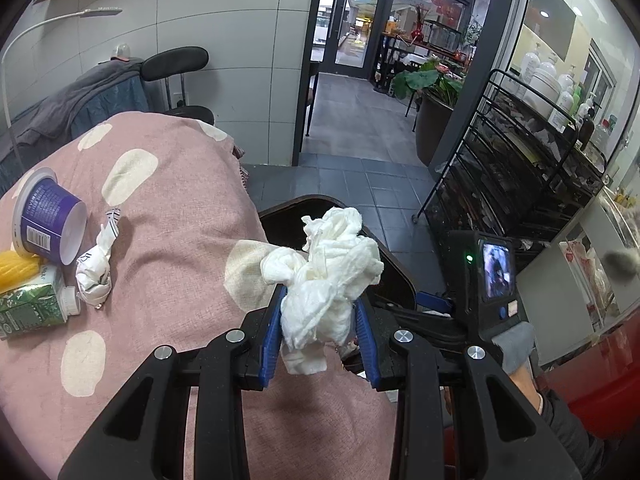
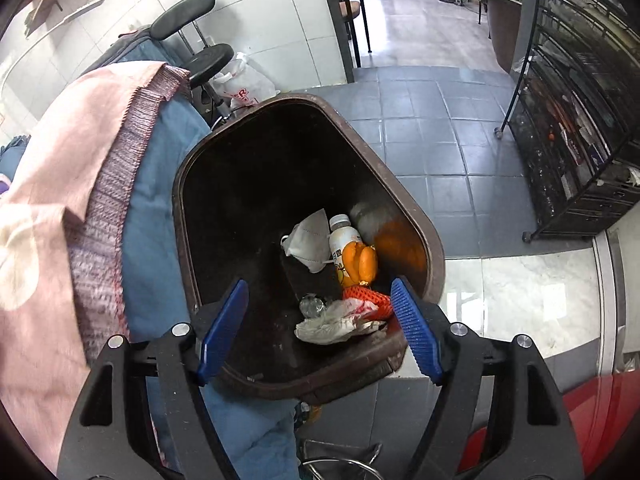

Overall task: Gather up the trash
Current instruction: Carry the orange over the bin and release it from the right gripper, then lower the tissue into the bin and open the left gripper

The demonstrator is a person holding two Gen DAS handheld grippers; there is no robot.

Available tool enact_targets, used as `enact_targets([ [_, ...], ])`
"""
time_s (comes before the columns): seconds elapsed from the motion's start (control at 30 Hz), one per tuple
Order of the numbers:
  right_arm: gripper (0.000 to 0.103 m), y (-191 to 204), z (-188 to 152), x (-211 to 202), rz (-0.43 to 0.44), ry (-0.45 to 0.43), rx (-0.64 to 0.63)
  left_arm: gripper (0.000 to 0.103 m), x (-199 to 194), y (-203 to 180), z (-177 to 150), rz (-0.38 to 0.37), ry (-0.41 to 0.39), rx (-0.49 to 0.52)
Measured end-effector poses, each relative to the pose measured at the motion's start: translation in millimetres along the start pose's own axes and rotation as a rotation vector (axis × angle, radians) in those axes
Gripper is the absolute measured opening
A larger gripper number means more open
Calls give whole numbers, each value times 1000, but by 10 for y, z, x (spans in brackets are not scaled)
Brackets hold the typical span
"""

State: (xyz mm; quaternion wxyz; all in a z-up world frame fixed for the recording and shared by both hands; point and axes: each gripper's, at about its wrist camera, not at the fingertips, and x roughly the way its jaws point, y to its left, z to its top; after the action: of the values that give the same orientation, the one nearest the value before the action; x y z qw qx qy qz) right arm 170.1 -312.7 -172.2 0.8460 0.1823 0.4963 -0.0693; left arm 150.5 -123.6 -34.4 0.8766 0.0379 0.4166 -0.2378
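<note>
My left gripper (image 1: pixel 320 304) is shut on a crumpled white tissue wad (image 1: pixel 324 272), held over the edge of the pink dotted cloth (image 1: pixel 168 208) near the dark bin (image 1: pixel 392 276). On the cloth at the left lie a purple cup (image 1: pixel 48 220), a knotted white wrapper (image 1: pixel 96 268), a green carton (image 1: pixel 32 308) and a yellow piece (image 1: pixel 16 272). My right gripper (image 2: pixel 320 292) hangs open over the brown bin (image 2: pixel 192 280), nothing between its blue pads (image 2: pixel 416 328). Inside lie a face mask (image 2: pixel 310 240), a bottle (image 2: pixel 342 236), an orange piece (image 2: pixel 360 262), red netting and a crumpled paper (image 2: pixel 332 324).
A black wire rack (image 1: pixel 516 172) stands on the grey tiled floor (image 2: pixel 424 128) at the right. A black stool (image 2: pixel 208 56) and a white plastic bag (image 2: pixel 244 80) sit beyond the bin. A red object (image 2: pixel 600 412) lies at the lower right. Blue fabric (image 2: pixel 160 208) hangs beside the bin.
</note>
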Motion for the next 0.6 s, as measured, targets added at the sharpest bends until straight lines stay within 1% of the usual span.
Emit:
enact_targets([
  [0.17, 75, -69, -81, -204, -4, -39, 2, 33, 93, -54, 65, -10, 20, 9],
  [0.27, 79, -119, -105, -305, -1, -57, 18, 33, 178, -106, 118, -16, 35, 20],
  [0.6, 82, -259, -127, -503, -6, -95, 50, 33, 484, -273, 216, -8, 98, 58],
])
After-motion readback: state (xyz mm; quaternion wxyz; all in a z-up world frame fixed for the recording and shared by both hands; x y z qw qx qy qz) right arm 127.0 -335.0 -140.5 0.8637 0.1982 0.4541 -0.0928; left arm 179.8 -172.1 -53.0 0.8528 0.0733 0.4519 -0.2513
